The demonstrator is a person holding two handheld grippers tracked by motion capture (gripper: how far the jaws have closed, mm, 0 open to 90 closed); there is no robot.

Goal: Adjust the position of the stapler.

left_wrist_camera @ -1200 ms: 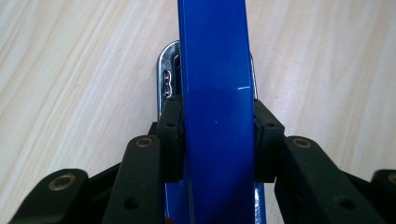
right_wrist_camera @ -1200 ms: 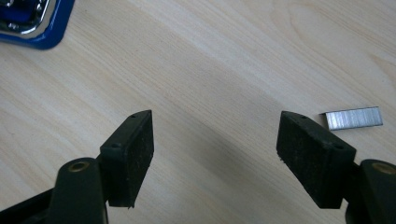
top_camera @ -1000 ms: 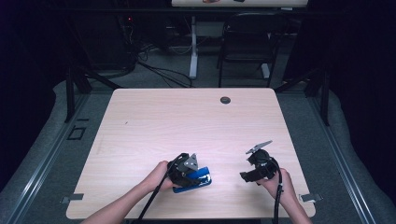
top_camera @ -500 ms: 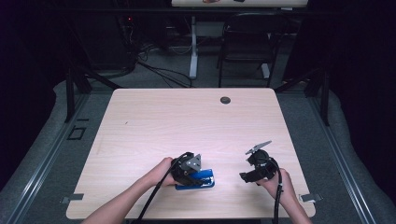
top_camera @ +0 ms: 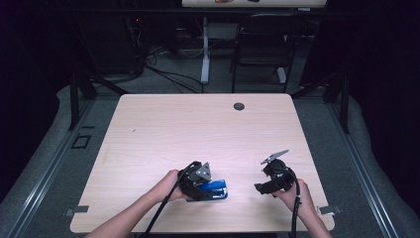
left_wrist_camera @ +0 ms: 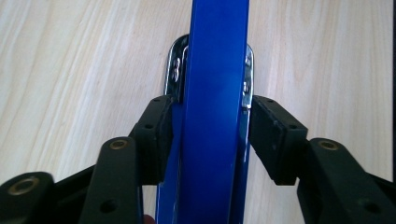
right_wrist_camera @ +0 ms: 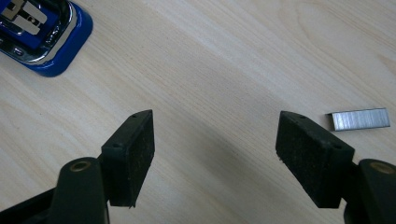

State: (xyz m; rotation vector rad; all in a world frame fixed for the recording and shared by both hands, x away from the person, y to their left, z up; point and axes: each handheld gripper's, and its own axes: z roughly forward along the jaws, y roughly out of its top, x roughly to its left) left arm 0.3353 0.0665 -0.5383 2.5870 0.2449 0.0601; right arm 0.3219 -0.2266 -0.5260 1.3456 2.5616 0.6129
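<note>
A blue stapler (top_camera: 219, 191) with chrome trim lies on the wooden table (top_camera: 198, 124) near the front edge. My left gripper (top_camera: 200, 179) straddles it from above. In the left gripper view the stapler (left_wrist_camera: 215, 70) runs up between the pads (left_wrist_camera: 275, 135). The jaws have just been opening and the pads stand beside its sides rather than pressing on it. My right gripper (top_camera: 262, 186) hovers to the stapler's right, open (right_wrist_camera: 215, 140) with nothing between its pads. A strip of staples (right_wrist_camera: 359, 119) lies on the table by its right pad. The stapler's end (right_wrist_camera: 42, 37) shows at upper left.
A round black grommet (top_camera: 239, 106) sits near the table's far edge. A chair (top_camera: 260, 44) and a desk leg (top_camera: 204, 49) stand behind the table. Both forearms come in over the front edge.
The left gripper and the stapler have shifted slightly to the right, and the stapler now lies level on the table. The right gripper has stayed in place.
</note>
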